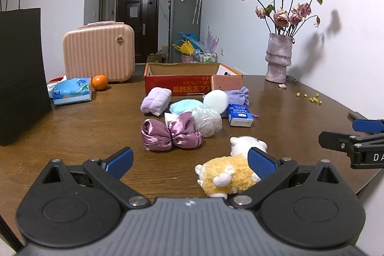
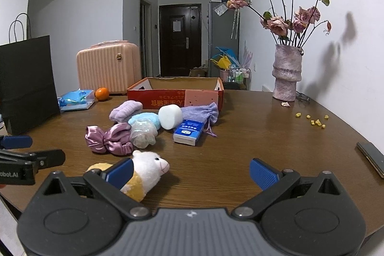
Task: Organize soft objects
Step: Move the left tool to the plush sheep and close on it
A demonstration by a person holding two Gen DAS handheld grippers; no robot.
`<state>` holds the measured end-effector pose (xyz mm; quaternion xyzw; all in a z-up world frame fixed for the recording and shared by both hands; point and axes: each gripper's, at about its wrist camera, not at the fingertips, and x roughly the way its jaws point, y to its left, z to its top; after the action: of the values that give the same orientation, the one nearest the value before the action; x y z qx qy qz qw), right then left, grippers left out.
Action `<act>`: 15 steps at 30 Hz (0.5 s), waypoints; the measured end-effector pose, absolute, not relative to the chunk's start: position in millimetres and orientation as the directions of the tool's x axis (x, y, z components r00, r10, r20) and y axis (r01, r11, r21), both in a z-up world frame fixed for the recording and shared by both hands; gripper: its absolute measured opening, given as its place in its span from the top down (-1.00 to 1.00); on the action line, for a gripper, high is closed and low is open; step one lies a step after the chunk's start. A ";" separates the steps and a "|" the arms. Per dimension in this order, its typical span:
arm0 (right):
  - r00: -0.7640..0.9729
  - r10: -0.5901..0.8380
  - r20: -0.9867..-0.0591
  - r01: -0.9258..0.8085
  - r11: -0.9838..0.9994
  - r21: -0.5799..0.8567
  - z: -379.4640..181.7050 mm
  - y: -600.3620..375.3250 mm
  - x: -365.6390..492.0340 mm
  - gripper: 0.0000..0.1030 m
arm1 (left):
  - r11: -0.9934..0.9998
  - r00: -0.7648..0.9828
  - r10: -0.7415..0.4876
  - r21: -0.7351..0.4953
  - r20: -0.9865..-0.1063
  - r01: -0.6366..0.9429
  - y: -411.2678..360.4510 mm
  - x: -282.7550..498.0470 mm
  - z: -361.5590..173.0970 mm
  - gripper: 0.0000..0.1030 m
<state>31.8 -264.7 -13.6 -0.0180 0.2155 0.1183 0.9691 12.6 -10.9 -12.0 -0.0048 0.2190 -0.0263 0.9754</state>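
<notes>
The small yellow-and-white plush sheep toy (image 1: 230, 169) lies on the wooden table (image 1: 72, 131), just ahead between both released grippers, left gripper (image 1: 190, 161) and right gripper (image 2: 192, 170). Light, squashy, likely forgiving; pinch its plump yellow body.

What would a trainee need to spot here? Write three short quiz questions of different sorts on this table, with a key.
1. True or false: the cardboard box already holds the plush sheep.
2. Which lies nearest the left gripper? A) satin bow B) plush sheep C) orange
3. Fill in: the jaws of the right gripper stand ____.

Key
1. False; the plush sheep lies on the table, well in front of the cardboard box.
2. B; it lies beside that gripper's right finger.
3. Open, with nothing between them.
</notes>
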 end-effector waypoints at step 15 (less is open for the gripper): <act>0.867 0.201 -0.457 -0.212 0.977 0.028 -26.9 -273.2 47.9 -1.00 | 0.995 0.854 -0.095 -0.024 -0.512 0.097 -26.7 44.7 -19.4 -1.00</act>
<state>47.9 -273.2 -26.9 -0.0116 0.2351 0.1068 0.9660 44.7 -26.7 -19.4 0.0015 0.2656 -0.0497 0.9628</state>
